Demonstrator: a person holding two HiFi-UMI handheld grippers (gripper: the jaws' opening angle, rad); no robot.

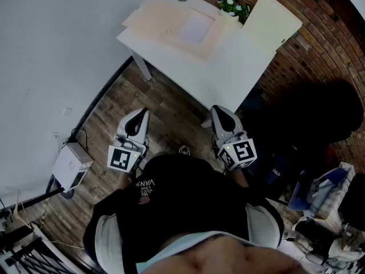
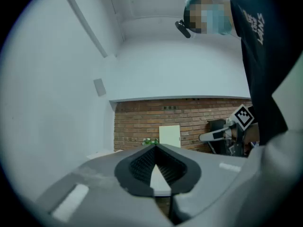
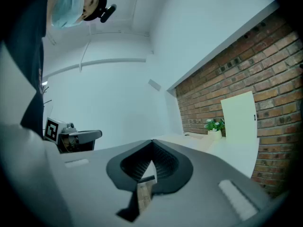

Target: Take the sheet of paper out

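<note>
A white table [image 1: 228, 67] stands ahead, by the brick wall. On it lies a flat beige folder [image 1: 162, 21] with a paler sheet of paper [image 1: 195, 27] on top. My left gripper [image 1: 140, 115] and right gripper [image 1: 220, 111] are held close to the person's body, over the wood floor and short of the table. Both are shut with nothing between the jaws. The left gripper view looks past the shut left gripper [image 2: 155, 148] toward the brick wall. In the right gripper view, the shut right gripper [image 3: 152, 143] faces the table [image 3: 236, 152] from the side.
A cream board [image 1: 272, 20] leans on the brick wall behind the table, beside a small potted plant [image 1: 232, 4]. A white box [image 1: 71, 164] with cables sits on the floor at the left. Bags and clutter [image 1: 322, 196] lie at the right.
</note>
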